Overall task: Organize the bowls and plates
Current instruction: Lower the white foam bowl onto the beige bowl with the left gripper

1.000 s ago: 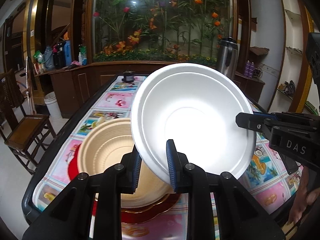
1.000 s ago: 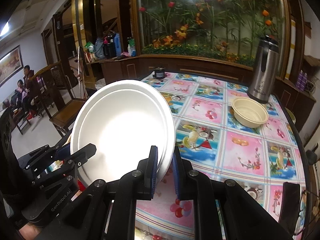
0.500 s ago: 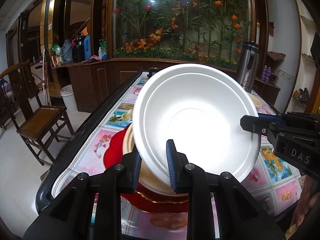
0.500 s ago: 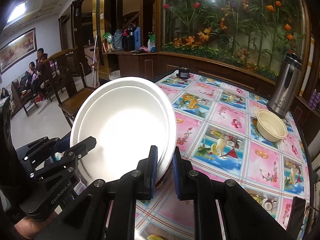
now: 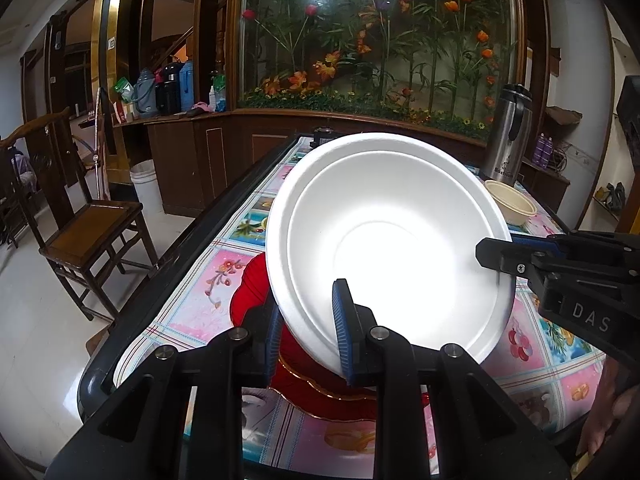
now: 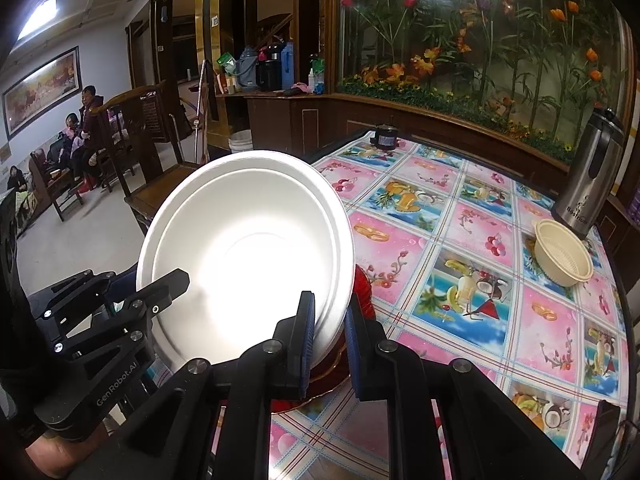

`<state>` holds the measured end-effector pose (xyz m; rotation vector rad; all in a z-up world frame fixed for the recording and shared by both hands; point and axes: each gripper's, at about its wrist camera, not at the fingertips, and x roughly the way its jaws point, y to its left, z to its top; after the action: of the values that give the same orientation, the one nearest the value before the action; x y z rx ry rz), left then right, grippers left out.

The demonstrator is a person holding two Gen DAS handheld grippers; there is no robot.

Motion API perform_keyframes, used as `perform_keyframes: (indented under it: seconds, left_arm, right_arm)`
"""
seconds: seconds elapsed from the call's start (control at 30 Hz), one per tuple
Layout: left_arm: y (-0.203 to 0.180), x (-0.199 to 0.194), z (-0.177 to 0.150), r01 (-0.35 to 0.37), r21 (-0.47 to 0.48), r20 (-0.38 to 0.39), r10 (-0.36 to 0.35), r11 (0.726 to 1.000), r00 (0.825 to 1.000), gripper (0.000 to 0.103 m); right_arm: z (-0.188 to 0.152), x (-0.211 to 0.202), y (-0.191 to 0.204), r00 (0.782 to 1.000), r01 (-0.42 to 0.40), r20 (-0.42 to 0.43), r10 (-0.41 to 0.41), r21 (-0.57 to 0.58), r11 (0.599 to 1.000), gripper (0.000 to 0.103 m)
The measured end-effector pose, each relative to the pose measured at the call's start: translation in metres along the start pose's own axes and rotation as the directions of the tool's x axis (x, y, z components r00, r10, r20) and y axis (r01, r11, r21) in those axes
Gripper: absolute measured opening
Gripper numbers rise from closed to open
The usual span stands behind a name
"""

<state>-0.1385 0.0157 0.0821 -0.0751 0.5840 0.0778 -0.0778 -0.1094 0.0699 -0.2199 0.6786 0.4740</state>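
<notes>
A large white foam bowl is held tilted above the table by both grippers. My left gripper is shut on its lower left rim. My right gripper is shut on its opposite rim; the bowl also shows in the right wrist view. Under the bowl lies a red plate with a gold edge, mostly hidden. A small cream bowl sits on the table near the far right.
A steel thermos stands behind the cream bowl. A small dark cup sits at the table's far end. Wooden chairs stand left of the table. The table has a raised black rim.
The white bowl, gripped by both grippers, has moved over the red plate stack. The tan bowl seen on the stack a second ago is now hidden behind it.
</notes>
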Motion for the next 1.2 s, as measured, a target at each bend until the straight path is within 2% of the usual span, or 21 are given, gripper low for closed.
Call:
perform_keyframes:
  seconds: [0.3,0.67,1.2]
  left_arm:
    - [0.004,0.003,-0.001,-0.007,-0.009,-0.022,0.007,1.000,1.000,0.021]
    - [0.007,0.008,-0.001,-0.007,-0.011,-0.040,0.006,1.000,0.999,0.021]
    - [0.007,0.010,-0.004,-0.011,-0.015,-0.044,0.010,1.000,0.999,0.022]
  right_arm:
    - [0.003,0.023,-0.013,0.988,-0.123,-0.086,0.129,0.067,0.990,0.014]
    - [0.003,0.040,-0.014,0.980,-0.142,-0.131,0.153,0.088,0.986,0.014]
    - [0.003,0.039,-0.023,0.978,-0.157,-0.116,0.171,0.121,0.980,0.019]
